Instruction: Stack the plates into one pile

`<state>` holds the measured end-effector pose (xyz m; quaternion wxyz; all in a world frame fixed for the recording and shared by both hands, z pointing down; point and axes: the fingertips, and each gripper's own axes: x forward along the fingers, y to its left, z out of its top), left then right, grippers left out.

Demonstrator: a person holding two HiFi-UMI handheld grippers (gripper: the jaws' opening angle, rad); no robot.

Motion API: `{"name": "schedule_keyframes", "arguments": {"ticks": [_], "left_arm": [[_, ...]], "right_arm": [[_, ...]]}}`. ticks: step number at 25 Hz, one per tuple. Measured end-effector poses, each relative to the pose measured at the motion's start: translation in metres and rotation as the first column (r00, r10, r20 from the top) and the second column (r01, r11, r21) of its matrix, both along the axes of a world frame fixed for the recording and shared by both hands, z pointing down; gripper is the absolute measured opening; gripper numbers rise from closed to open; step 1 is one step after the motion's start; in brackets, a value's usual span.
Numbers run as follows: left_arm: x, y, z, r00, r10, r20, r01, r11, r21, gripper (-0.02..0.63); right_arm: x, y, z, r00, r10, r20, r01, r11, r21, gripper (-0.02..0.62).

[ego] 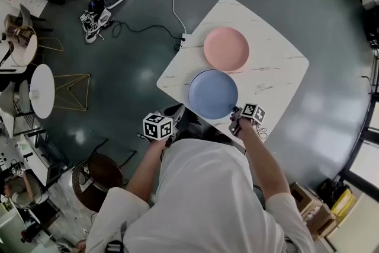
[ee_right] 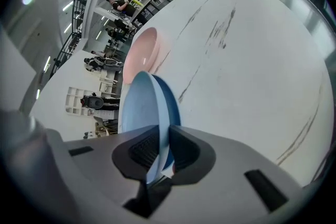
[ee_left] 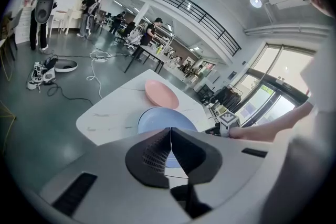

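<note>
Lying on the white marble table (ego: 275,71), the blue plate (ego: 213,93) sits just beside the pink plate (ego: 226,48), which lies beyond it; its near rim stands between the jaws of the right gripper (ee_right: 160,147), which pinch it at the table's near edge; the left gripper (ee_left: 170,136), jaws pressed together with nothing between them, hovers off the plate's near-left side, apart from it.
</note>
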<state>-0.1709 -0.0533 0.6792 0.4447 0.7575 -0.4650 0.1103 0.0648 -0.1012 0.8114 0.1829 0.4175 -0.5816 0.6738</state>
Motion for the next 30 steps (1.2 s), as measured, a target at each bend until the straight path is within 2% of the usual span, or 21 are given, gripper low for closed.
{"name": "schedule_keyframes", "arguments": {"ticks": [9,14,17,24,30], "left_arm": [[0.002,-0.017,0.007,0.998,0.054,-0.014,-0.054,0.998,-0.014,0.014],[0.001,-0.028,0.014,0.996,0.084,-0.016,-0.084,0.996,-0.019,0.014],[0.002,-0.036,0.017,0.994,0.107,-0.019,-0.107,0.994,-0.020,0.014],[0.007,-0.045,0.022,0.985,0.171,-0.030,-0.171,0.985,-0.019,0.014],[0.008,-0.050,0.025,0.973,0.229,-0.028,-0.230,0.973,-0.023,0.014]], "right_arm": [[-0.008,-0.004,-0.008,0.992,-0.116,-0.052,0.117,0.993,0.023,0.083],[0.006,0.000,-0.012,0.984,-0.151,-0.096,0.155,0.987,0.039,0.083],[0.016,0.001,-0.015,0.986,-0.126,-0.107,0.132,0.990,0.053,0.083],[0.019,0.002,-0.034,0.994,-0.074,-0.077,0.085,0.984,0.154,0.082],[0.024,0.007,-0.040,0.997,-0.040,-0.071,0.053,0.980,0.192,0.081]]}}
